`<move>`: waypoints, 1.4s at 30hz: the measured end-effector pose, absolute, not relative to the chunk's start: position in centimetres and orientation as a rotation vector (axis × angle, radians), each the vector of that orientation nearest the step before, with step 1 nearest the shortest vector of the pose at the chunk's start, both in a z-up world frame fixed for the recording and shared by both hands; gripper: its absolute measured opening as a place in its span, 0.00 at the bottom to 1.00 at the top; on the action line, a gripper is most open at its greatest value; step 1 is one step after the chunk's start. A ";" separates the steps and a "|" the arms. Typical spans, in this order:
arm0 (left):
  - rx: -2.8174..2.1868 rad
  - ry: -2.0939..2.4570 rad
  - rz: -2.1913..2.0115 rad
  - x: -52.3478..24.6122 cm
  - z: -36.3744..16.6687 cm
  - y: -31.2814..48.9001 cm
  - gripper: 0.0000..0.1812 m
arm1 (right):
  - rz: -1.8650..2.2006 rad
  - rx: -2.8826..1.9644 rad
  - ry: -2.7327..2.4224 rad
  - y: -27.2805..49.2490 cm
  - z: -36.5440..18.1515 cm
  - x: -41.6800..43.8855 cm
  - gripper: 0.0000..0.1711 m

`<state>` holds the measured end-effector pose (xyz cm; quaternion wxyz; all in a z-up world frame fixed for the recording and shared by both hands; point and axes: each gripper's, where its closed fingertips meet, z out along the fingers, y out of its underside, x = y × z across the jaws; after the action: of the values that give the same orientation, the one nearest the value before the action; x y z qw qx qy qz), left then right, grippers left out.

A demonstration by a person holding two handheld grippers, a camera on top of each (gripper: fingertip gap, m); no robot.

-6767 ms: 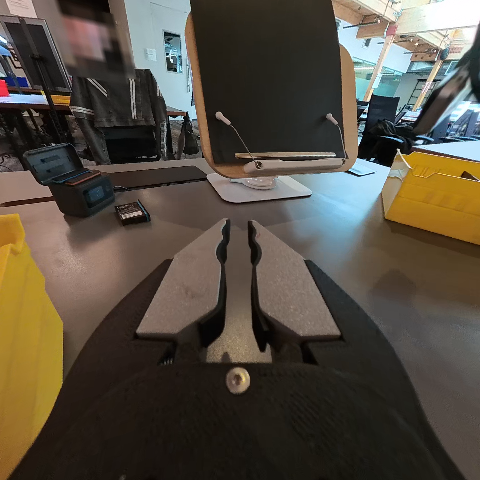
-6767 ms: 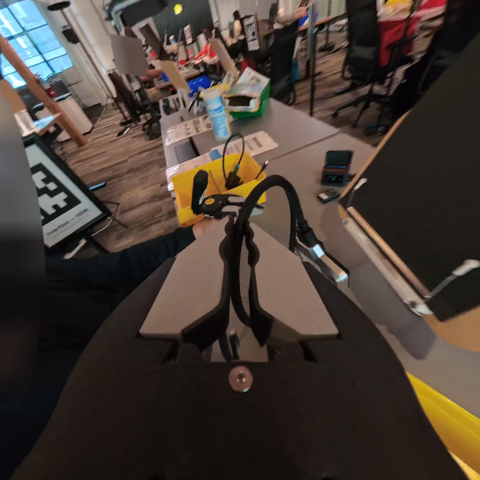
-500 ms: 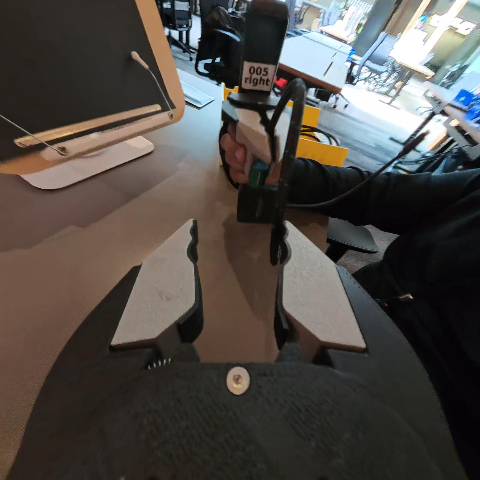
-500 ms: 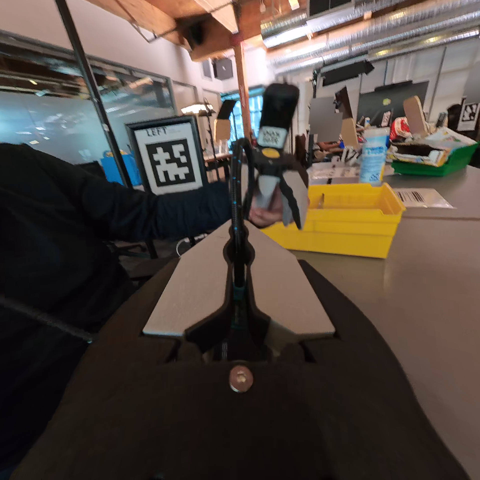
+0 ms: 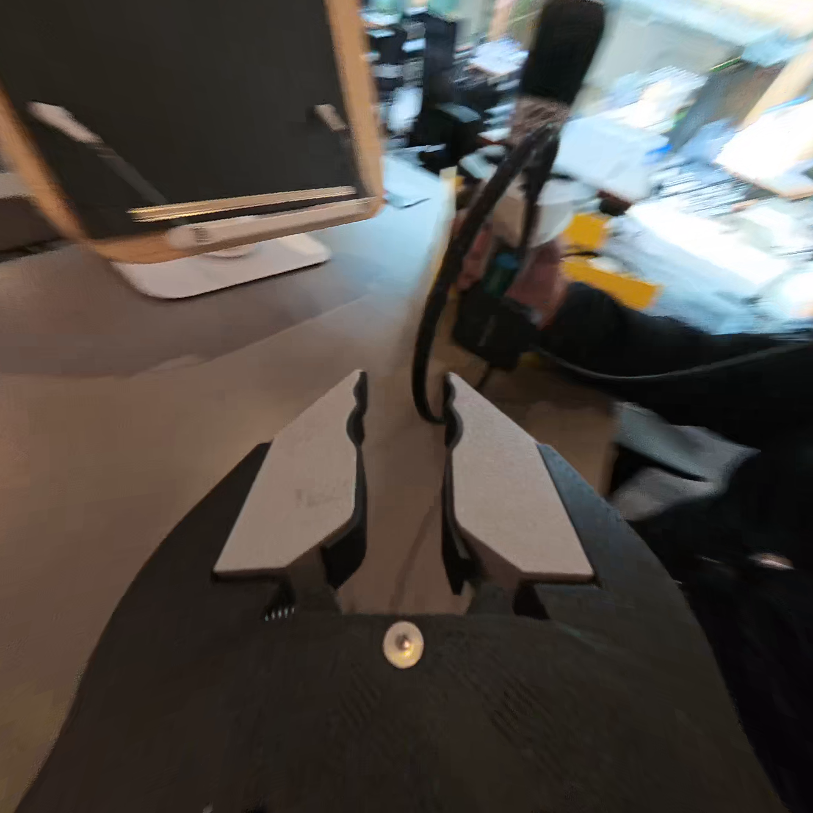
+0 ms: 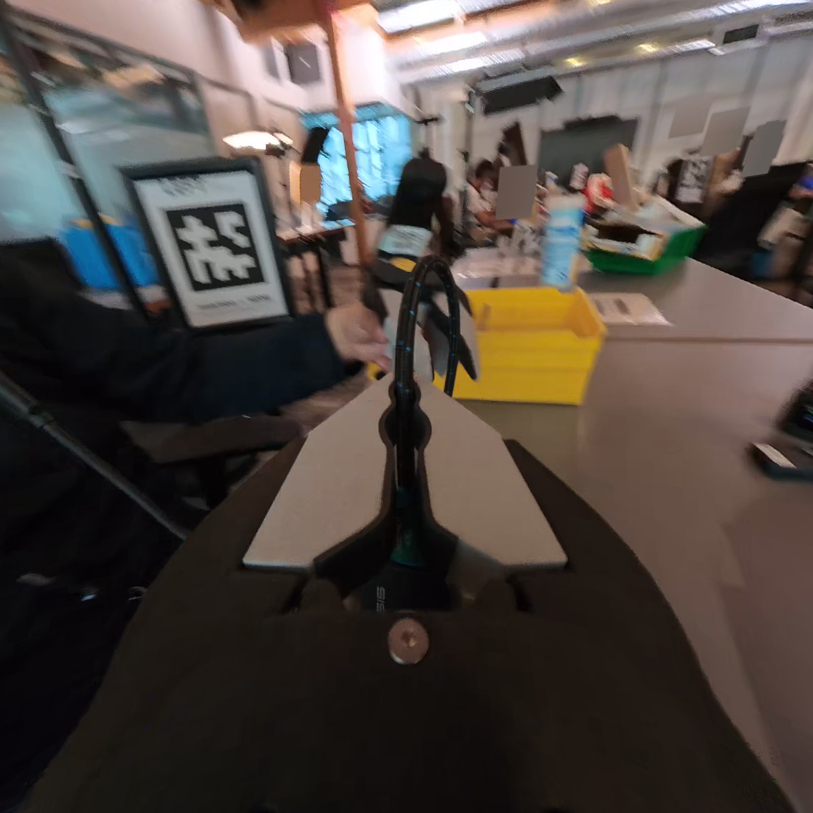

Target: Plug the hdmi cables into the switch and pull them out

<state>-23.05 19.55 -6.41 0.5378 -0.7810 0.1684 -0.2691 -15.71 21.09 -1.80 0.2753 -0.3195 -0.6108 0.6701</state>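
Note:
My right gripper (image 6: 404,387) is shut on a black braided HDMI cable (image 6: 433,266). Its plug (image 6: 402,550) sits deep between the fingers, and the cable loops up and over in front of the tips. In the left wrist view the cable (image 5: 444,281) arcs down between the fingers of my left gripper (image 5: 404,382), close to the right finger. The left jaws are apart and are not clamped on it. The left gripper also shows in the right wrist view (image 6: 440,343), just beyond the loop. No switch shows in either view. Both views are blurred.
A black board on a white stand (image 5: 184,132) is on the grey table (image 6: 660,440) at the left. A yellow bin (image 6: 536,352) sits behind the left gripper. Dark devices (image 6: 796,418) lie at the right edge. The person's dark sleeve (image 6: 176,360) crosses the left. Tip to tip, the grippers are about 9 centimeters apart.
The left gripper's jaws have narrowed and it has shifted, so the cable now hangs between its fingers. The right gripper still holds the cable and has come closer to the left one.

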 end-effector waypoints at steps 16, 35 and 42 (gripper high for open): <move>-2.180 0.694 -0.429 -13.8 -15.5 21.9 0.20 | 1.496 -1.276 -1.643 22.3 -7.2 -20.2 0.00; -2.045 0.325 -0.301 -21.2 -7.0 21.0 0.37 | 1.163 -1.566 -1.409 29.0 -10.2 -20.8 0.00; -1.856 0.282 0.008 -22.6 2.6 15.1 0.28 | 1.090 -1.661 -1.321 30.8 -11.1 -20.9 0.00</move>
<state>-22.55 15.12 2.59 0.5908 -0.7977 0.1212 0.0035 -20.91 30.85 -11.14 0.3689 -0.6471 -0.5147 0.4245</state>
